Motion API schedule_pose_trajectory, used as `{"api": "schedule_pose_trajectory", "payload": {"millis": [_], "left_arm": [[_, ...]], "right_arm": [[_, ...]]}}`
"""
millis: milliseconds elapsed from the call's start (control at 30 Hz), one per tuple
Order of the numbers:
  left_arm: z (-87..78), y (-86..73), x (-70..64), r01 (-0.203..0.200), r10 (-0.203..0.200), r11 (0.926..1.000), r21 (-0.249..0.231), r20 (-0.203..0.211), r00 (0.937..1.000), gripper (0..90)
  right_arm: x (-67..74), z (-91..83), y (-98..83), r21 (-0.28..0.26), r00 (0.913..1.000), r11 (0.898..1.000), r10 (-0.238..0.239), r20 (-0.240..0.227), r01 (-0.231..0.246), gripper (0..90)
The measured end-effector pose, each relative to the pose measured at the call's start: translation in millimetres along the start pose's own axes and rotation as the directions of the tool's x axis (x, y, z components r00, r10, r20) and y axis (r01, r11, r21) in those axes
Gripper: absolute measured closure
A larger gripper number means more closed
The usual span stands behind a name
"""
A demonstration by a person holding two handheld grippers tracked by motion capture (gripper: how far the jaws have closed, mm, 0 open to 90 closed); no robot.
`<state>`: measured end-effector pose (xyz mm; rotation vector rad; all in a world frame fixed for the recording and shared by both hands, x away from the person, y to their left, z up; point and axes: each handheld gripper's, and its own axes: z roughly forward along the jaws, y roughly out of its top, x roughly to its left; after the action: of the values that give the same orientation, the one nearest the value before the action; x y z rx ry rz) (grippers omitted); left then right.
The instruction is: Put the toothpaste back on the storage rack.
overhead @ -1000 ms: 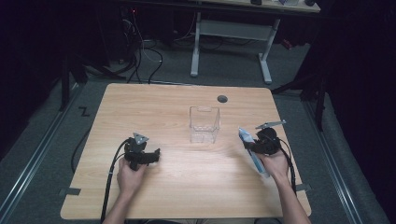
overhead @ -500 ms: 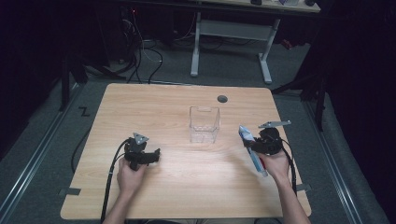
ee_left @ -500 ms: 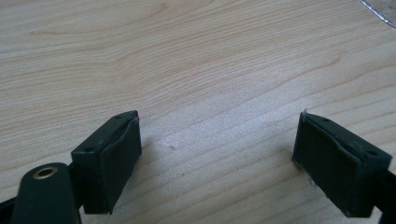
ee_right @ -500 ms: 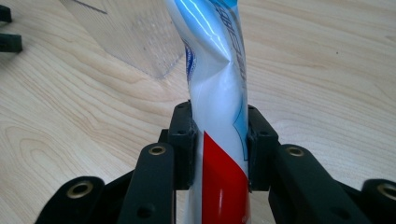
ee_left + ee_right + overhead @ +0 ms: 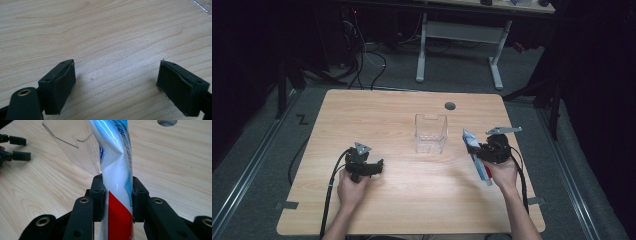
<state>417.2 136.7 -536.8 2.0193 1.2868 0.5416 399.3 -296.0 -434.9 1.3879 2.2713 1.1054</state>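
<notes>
Tools: I count two.
Left tool [image 5: 371, 166]: released, jaws apart over bare surface [image 5: 387, 115].
Right tool [image 5: 117, 192]: clenched on one toothpaste tube [image 5: 117, 167].
Clear boxes: one [image 5: 431, 132].

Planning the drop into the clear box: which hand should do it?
Right, probably. The right tongs are shut on the toothpaste tube beside the clear box; the left tongs are open, holding nothing.

In my right gripper view the toothpaste tube [image 5: 117, 170] runs off the top and bottom edges, its print too blurred to read; the clear container [image 5: 75, 145] is cropped too.
</notes>
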Motion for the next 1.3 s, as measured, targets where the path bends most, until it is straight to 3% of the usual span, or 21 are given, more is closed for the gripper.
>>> {"api": "schedule_pose_trajectory", "payload": {"millis": [633, 1033, 1300], "left_arm": [[-0.1, -0.1, 0.0, 0.000, 0.000, 1.0000, 0.000, 0.000, 1.0000, 15.5], [-0.1, -0.1, 0.0, -0.001, 0.001, 1.0000, 0.000, 0.000, 1.0000, 15.5], [-0.1, -0.1, 0.1, 0.000, 0.000, 1.0000, 0.000, 0.001, 1.0000, 15.6]], "right_arm": [[14.6, 0.9, 23.1, -0.089, 0.9978, 0.996, -0.024, -0.062, 0.018, 69.5], [20.4, 4.9, 32.5, -0.101, 0.9956, 0.995, -0.029, -0.089, 0.020, 69.5], [28.8, 2.7, 43.3, -0.136, 0.9935, 0.989, -0.068, -0.091, 0.056, 69.5]]}}
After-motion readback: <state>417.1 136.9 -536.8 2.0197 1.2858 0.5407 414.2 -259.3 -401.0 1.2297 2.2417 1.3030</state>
